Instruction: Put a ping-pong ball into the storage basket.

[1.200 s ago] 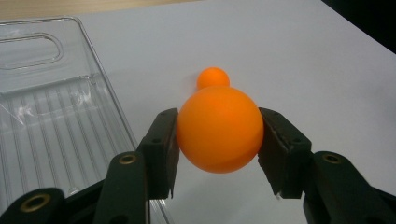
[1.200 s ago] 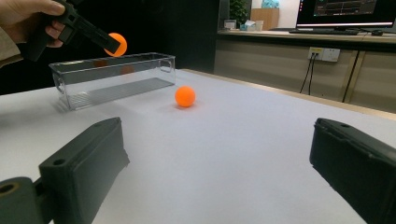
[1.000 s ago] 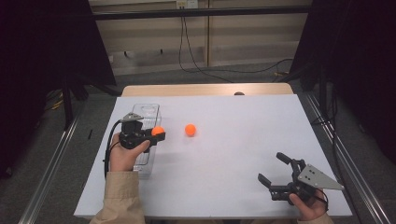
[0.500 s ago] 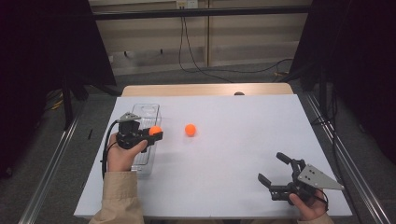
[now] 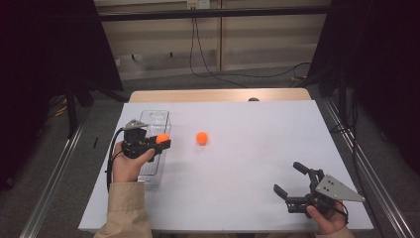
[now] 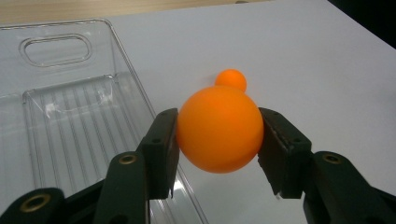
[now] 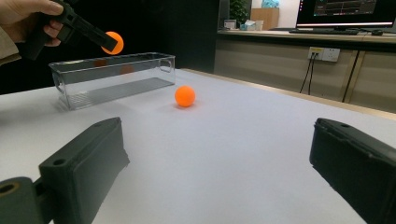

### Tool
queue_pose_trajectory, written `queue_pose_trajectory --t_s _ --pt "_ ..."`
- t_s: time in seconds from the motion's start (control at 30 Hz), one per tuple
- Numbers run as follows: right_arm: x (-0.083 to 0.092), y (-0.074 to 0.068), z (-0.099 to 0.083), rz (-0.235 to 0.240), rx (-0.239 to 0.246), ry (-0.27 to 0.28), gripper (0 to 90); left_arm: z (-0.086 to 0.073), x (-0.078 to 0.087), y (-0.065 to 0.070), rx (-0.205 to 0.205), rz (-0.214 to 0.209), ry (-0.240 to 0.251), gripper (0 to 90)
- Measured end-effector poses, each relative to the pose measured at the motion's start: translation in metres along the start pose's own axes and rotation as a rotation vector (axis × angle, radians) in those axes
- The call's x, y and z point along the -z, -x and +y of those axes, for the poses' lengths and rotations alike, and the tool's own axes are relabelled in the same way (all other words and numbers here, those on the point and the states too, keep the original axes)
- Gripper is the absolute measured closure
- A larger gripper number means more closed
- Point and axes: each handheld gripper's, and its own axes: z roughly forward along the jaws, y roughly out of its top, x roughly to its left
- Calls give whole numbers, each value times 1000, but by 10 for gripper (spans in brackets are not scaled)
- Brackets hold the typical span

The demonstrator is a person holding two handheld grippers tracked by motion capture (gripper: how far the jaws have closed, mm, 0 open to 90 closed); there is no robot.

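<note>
High view: fixed above the table's (image 5: 237, 148) near edge, facing forward and down, distant. Left gripper view: close, looking along its tongs (image 6: 219, 140) across the clear bin (image 6: 70, 116). Right gripper view: low over the table, facing the bin. All three share the loose orange ball (image 5: 201, 138).

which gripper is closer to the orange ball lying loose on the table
Left. The left gripper, gripping another ball above the clear bin's right wall, is just left of the loose ball; the right gripper sits open at the near right corner.
</note>
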Motion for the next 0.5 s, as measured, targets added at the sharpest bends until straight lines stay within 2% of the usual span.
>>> queue_pose_trajectory --t_s 0.5 --pt "0 0 0 0 1 0 27 -2 1 -5 4 16 0 508"
